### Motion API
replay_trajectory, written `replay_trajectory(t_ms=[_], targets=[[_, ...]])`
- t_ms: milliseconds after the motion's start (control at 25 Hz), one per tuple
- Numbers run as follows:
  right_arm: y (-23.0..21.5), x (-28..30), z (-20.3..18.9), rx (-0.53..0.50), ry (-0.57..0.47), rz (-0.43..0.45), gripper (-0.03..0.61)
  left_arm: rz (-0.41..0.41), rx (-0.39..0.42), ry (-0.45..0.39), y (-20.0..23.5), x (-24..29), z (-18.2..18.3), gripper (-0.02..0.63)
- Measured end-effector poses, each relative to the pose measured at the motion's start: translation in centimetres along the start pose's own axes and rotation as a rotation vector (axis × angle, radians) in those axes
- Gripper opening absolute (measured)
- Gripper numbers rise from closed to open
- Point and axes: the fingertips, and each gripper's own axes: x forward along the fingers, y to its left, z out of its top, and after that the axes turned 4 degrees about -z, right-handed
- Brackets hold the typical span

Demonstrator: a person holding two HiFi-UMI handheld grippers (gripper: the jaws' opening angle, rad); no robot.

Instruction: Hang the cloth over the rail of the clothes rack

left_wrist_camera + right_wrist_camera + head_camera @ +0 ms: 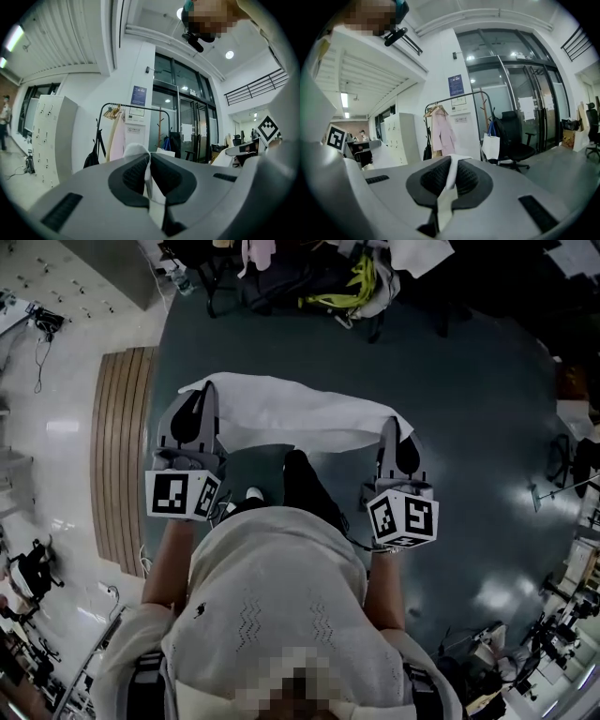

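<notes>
A white cloth (281,413) hangs stretched between my two grippers above the dark floor in the head view. My left gripper (194,413) is shut on the cloth's left corner, and white fabric (149,180) shows pinched between its jaws in the left gripper view. My right gripper (394,432) is shut on the right corner; a white strip (449,180) runs between its jaws. The clothes rack (136,133) stands ahead by the white wall, a black rail with clothes on hangers. The right gripper view shows that rack (457,124) with a pink garment on it.
A black office chair (518,143) and a white bag (491,146) stand right of the rack. White lockers (49,136) line the left wall. Bags and clothes (319,282) lie on the floor ahead. A wooden strip (122,456) borders the dark floor at left.
</notes>
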Motion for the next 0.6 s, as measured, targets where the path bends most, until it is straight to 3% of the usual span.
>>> replay_trajectory(t_ms=[320,600], targets=[[-5.1,10.8,3.1,-0.007,0.026,0.097,0.021,0.084,-0.003,-0.013,0.9,9.8,1.0,0.02],[-8.5,18.0,5.6,-0.013,0.033,0.097,0.021,0.115,-0.017,-0.025,3.1,17.7,1.5,0.02]])
